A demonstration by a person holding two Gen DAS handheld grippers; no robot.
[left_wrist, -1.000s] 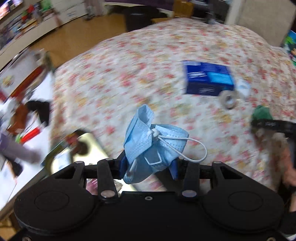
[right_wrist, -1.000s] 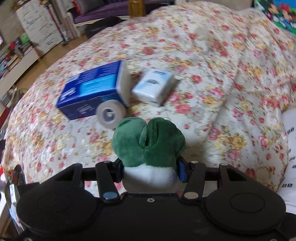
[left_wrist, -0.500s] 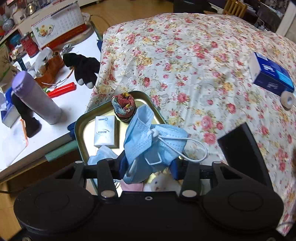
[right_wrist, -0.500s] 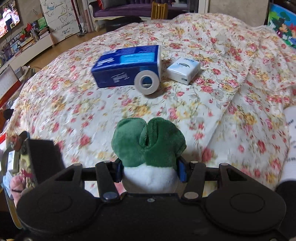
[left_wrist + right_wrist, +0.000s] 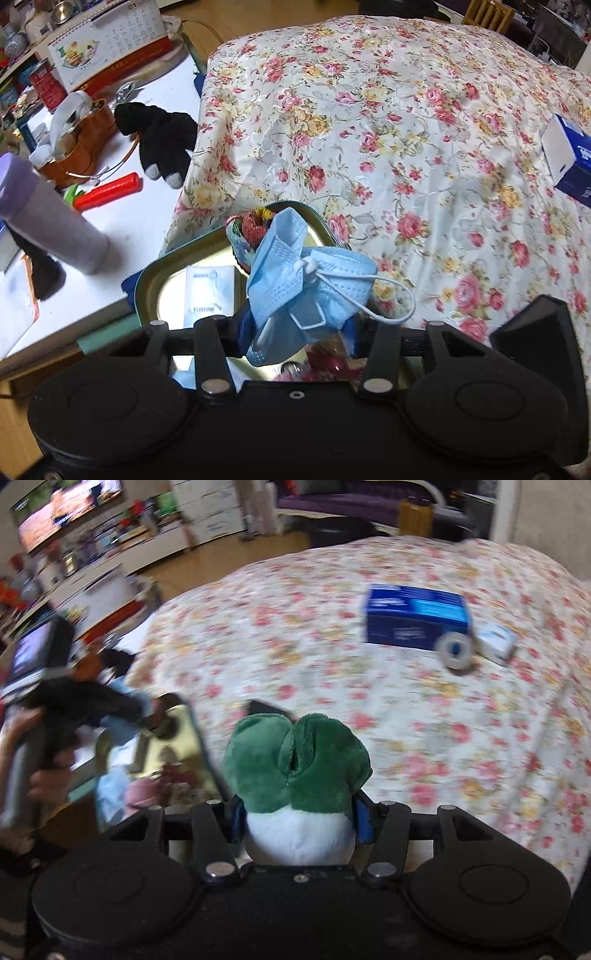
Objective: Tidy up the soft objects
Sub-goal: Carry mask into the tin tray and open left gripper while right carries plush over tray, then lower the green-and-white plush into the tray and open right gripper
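My left gripper is shut on a crumpled blue face mask and holds it above a gold metal tray at the bed's near left edge. The tray holds a white tissue pack and a rolled colourful cloth. My right gripper is shut on a green and white plush toy above the floral bedspread. The tray and the left gripper show blurred at the left of the right wrist view.
A blue box, a tape roll and a small white pack lie on the bed. Beside the bed a white table carries a black glove, a purple bottle, a red-handled tool and a calendar.
My left gripper swung left with the mask from over the bed to above the tray. My right gripper turned left with the plush toy, bringing the tray into its view.
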